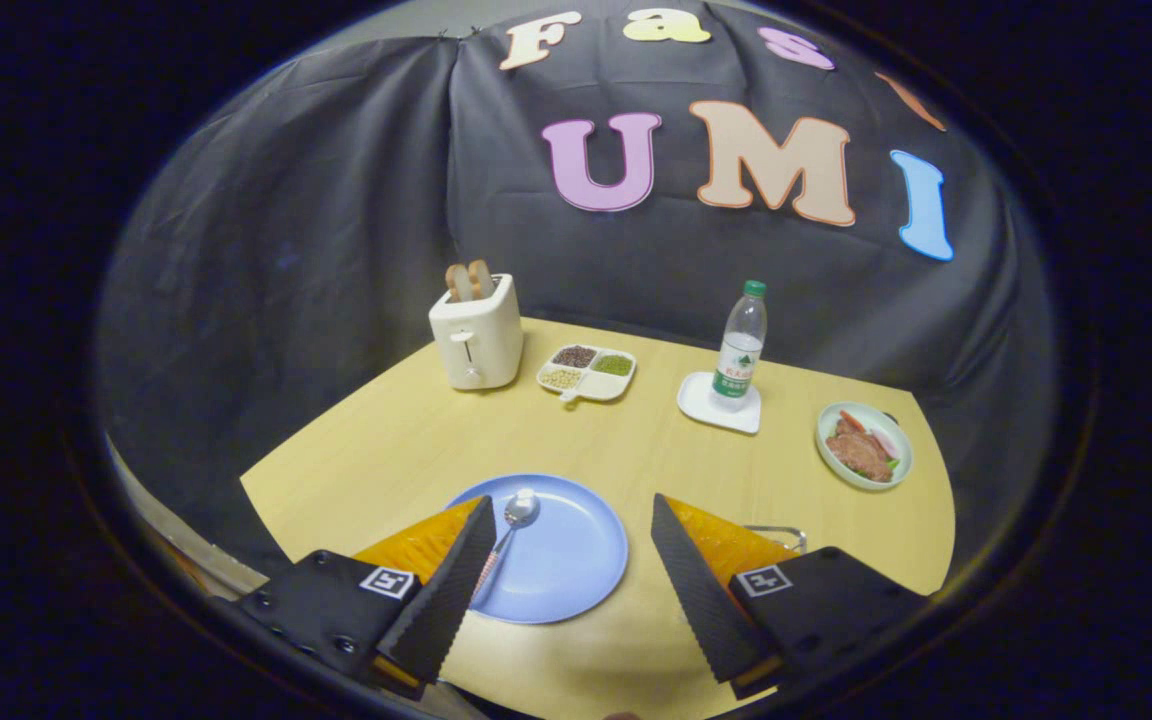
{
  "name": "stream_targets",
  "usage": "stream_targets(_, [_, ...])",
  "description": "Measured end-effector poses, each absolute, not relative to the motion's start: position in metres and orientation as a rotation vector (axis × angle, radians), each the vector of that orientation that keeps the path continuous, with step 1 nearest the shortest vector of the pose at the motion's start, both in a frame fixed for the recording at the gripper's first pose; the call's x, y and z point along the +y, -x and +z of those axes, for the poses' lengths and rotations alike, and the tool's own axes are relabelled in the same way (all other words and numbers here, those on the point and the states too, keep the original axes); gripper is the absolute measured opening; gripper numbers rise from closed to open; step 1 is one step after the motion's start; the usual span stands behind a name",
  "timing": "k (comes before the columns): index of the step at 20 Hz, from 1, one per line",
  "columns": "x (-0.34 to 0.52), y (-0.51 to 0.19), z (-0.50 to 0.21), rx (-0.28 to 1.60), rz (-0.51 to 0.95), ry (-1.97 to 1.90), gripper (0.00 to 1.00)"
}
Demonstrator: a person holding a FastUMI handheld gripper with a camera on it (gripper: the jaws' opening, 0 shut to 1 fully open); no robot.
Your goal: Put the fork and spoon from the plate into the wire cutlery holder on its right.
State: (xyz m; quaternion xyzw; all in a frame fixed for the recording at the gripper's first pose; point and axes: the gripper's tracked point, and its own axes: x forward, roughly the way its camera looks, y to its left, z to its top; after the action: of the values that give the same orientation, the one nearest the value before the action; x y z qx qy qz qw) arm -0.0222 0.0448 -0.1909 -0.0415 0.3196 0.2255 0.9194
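Note:
A blue plate (pixel 566 555) lies on the yellow table just ahead of my fingers. On it rests a spoon (pixel 516 512), bowl pointing away, its handle running back under my left finger (pixel 441 590). My gripper (pixel 573 515) hovers open above the plate's near side, nothing between the fingers. A bit of the wire cutlery holder (pixel 781 532) peeks out behind my right finger (pixel 701 590), to the right of the plate. A fork cannot be made out.
Farther back stand a white toaster (pixel 477 340) with bread, a divided dish (pixel 586 373) of grains, a water bottle (pixel 742 350) on a white coaster, and a bowl of food (pixel 863 446) at the far right.

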Motion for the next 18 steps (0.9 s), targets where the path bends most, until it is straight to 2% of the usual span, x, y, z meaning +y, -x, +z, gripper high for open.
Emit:
stream_targets(6, [0.068,0.038,-0.215,0.626,0.414,0.101,1.00])
stream_targets(18, [0.107,0.050,-0.312,0.803,0.346,0.143,1.00])
